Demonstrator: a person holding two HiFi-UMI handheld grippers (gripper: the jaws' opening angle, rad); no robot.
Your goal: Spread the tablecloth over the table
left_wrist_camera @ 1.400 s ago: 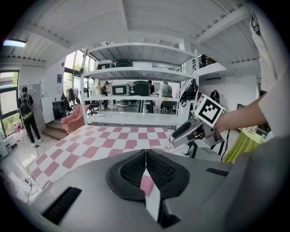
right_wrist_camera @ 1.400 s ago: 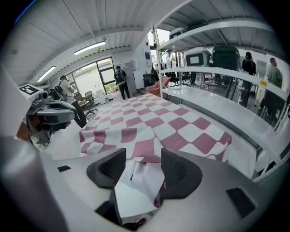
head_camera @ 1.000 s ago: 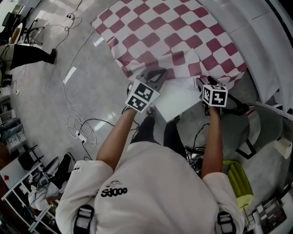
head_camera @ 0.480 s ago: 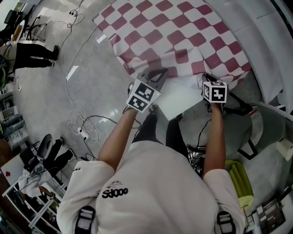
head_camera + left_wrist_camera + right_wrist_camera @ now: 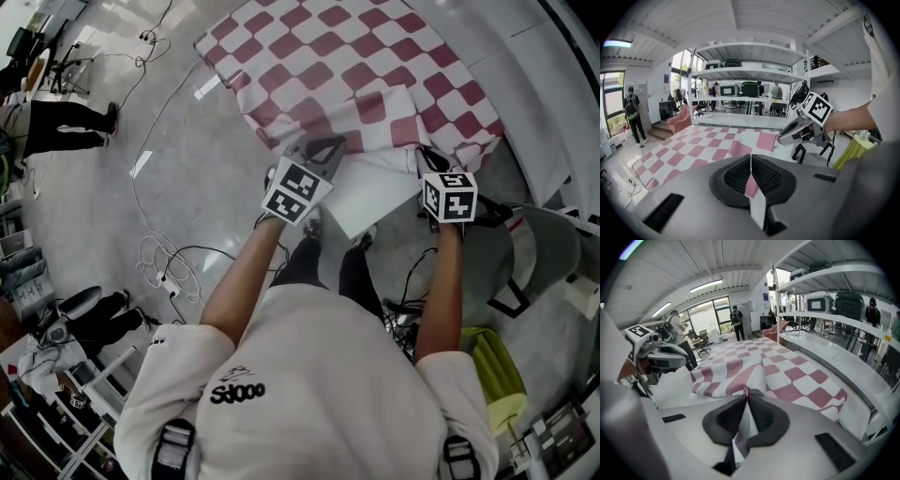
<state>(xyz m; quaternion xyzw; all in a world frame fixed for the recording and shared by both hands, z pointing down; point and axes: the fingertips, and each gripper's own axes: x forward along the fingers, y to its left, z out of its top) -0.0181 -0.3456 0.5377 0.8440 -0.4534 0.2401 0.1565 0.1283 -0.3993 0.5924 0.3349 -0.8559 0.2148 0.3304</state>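
At the near edge of the counter, which is hidden beneath it, the red-and-white checked tablecloth (image 5: 347, 56) lies spread away from the person, its near hem turned up to show the white underside. The left gripper (image 5: 319, 150) holds this hem at its left. In the left gripper view, its fingers (image 5: 736, 178) are pressed together on a thin fold of the cloth. The right gripper (image 5: 424, 159) holds the hem at the right. Its fingers (image 5: 764, 416) have just been closing and now pinch a white fold of the tablecloth between them.

Compared with a second ago, when the right gripper stood at the hem with its grip not yet made, its marker cube now sits higher and looks larger in the head view. A ridge of cloth has risen behind the right gripper. The upturned white flap between the two grippers is broader. The left gripper's grip is unchanged, and it has shifted only slightly.
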